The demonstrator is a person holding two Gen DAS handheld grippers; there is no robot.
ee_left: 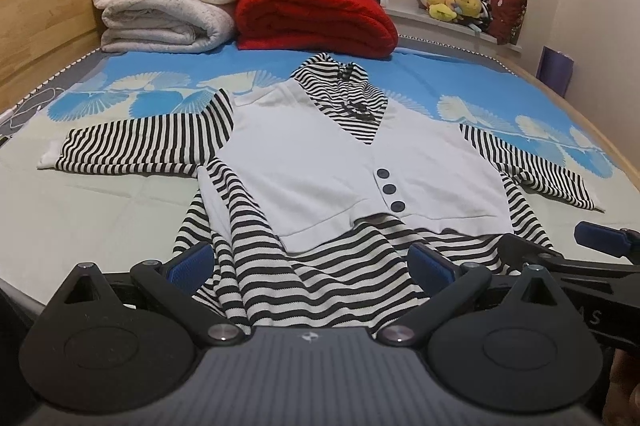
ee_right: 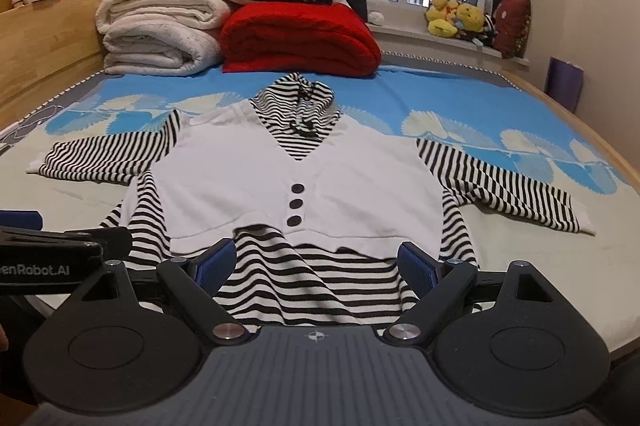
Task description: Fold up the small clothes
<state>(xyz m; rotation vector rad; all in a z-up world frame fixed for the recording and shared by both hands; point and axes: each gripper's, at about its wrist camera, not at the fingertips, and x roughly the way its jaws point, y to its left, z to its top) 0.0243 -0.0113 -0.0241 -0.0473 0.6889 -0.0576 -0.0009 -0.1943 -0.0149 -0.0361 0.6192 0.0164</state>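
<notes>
A small striped top with a white vest front (ee_left: 320, 170) (ee_right: 304, 186) lies flat on the bed, sleeves spread to both sides, collar toward the far end. Three dark buttons (ee_left: 389, 189) (ee_right: 297, 204) run down the vest. My left gripper (ee_left: 312, 264) hovers open at the near striped hem, over its left half, with nothing between its blue pads. My right gripper (ee_right: 316, 264) is open too, at the hem's right half. Each gripper shows at the edge of the other's view, the right one (ee_left: 560, 250) and the left one (ee_right: 60, 238).
Folded white blankets (ee_left: 160, 14), a red blanket (ee_left: 312, 18) and a dark plush toy are stacked at the far end of the bed. A wooden headboard (ee_left: 40, 26) runs along the left. Plush toys (ee_left: 452, 2) sit on the windowsill, and a purple box (ee_left: 556, 70) stands at the right wall.
</notes>
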